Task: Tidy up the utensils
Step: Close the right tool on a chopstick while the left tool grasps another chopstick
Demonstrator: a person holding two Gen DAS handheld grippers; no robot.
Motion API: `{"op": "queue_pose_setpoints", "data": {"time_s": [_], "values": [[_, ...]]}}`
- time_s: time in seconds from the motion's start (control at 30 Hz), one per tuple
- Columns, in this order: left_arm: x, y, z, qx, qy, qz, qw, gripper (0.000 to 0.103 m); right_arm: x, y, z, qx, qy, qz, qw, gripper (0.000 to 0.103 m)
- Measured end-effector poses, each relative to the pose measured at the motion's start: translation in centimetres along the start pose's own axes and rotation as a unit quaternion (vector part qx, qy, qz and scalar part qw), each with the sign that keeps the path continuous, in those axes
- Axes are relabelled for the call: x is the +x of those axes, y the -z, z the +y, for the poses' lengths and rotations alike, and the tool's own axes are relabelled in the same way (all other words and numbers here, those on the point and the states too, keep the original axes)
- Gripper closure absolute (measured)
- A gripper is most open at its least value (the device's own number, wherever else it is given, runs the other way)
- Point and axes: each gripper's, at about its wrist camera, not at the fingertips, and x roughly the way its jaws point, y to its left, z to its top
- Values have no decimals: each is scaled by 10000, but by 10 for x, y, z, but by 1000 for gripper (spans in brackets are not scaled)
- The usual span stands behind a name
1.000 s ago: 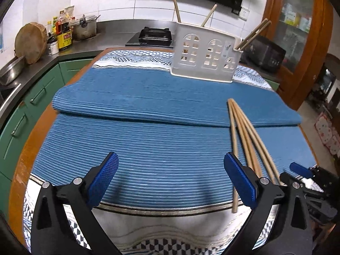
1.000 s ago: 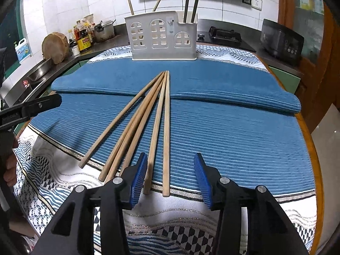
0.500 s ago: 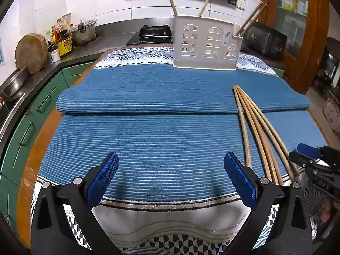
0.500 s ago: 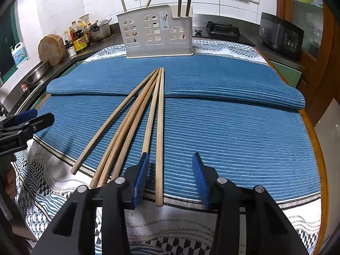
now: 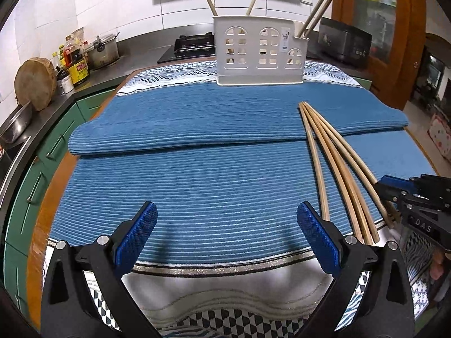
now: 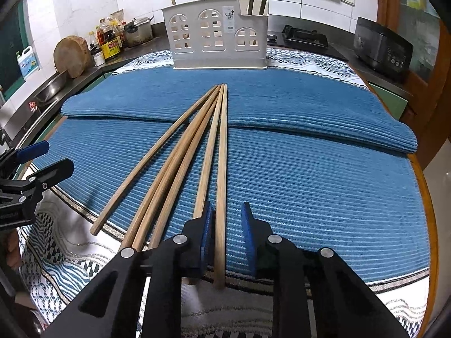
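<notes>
Several long wooden chopsticks [image 6: 194, 152] lie fanned on the blue ribbed mat [image 6: 310, 174], tips toward a white utensil holder [image 6: 220, 36] at the table's far edge; the holder has a few chopsticks standing in it. My right gripper [image 6: 225, 225] is low over the near ends, its jaws partly closed around the rightmost chopstick [image 6: 221, 186] with small gaps on both sides. My left gripper [image 5: 228, 231] is wide open and empty above the mat, left of the chopsticks [image 5: 338, 157]. The holder [image 5: 259, 53] also shows in the left wrist view.
A patterned white cloth [image 5: 225, 295] covers the table's near edge. A counter at the left holds a wooden block [image 5: 35, 83], bottles and a pot [image 5: 103, 52]. A stove [image 5: 194, 43] and a black appliance [image 6: 383, 46] sit behind the holder.
My right gripper has lowered and moved forward over the chopstick ends, its jaws narrowing around the rightmost one. The left gripper has shifted its aim toward the holder and stayed open.
</notes>
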Motion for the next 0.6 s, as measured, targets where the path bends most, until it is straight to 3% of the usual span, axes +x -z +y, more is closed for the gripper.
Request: {"op": "queue_pose_setpoints", "data": {"time_s": [0.17,0.6], "values": [[1,0,-6,59,14,33,10000,5,0,-1,0,-48,64,2,10000,96],[10,-6,-32,262,372,89,9989,5,-7,6,-10,68,116,-55,9999,96]]}}
